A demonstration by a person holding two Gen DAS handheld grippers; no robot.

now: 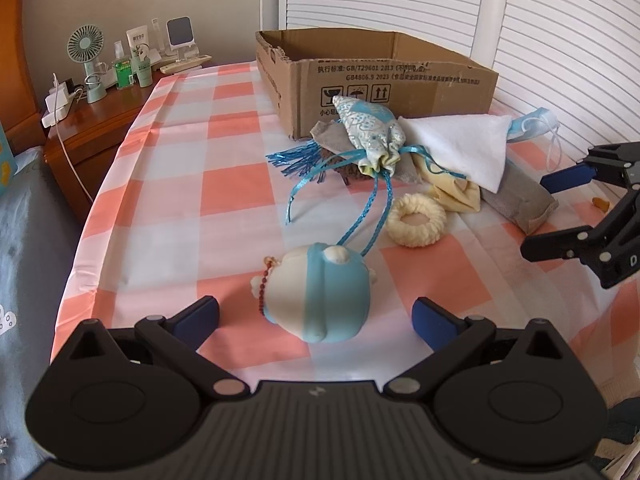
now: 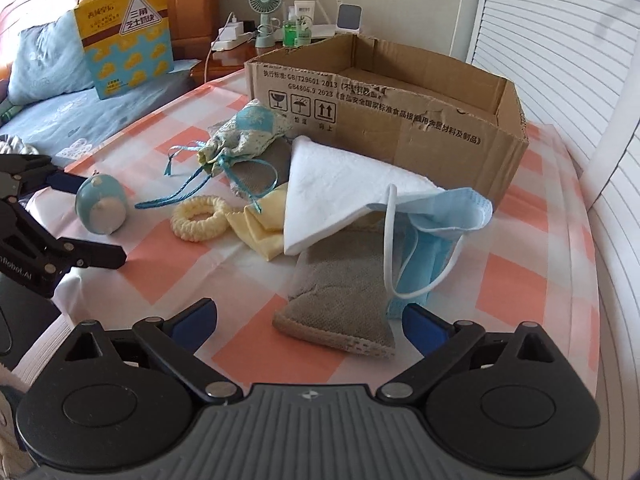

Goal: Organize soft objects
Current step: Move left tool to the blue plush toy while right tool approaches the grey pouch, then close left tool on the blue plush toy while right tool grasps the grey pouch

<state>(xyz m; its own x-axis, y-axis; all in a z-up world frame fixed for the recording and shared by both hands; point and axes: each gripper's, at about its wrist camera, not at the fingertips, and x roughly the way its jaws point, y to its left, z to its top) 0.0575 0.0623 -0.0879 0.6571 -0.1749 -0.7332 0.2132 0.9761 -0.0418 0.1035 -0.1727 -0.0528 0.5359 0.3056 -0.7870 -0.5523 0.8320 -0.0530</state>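
Both wrist views low, close, facing cardboard box (image 1: 376, 76); shared: soft pile, box.

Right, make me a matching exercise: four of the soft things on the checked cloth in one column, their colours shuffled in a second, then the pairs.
Things:
1. round plush toy
2. knitted ring
3. face mask
4. flat woven pouch

Colours:
A. grey
B. pale yellow
C. light blue and cream
D. blue with white ear loops

Pairs: 1-C, 2-B, 3-D, 4-A
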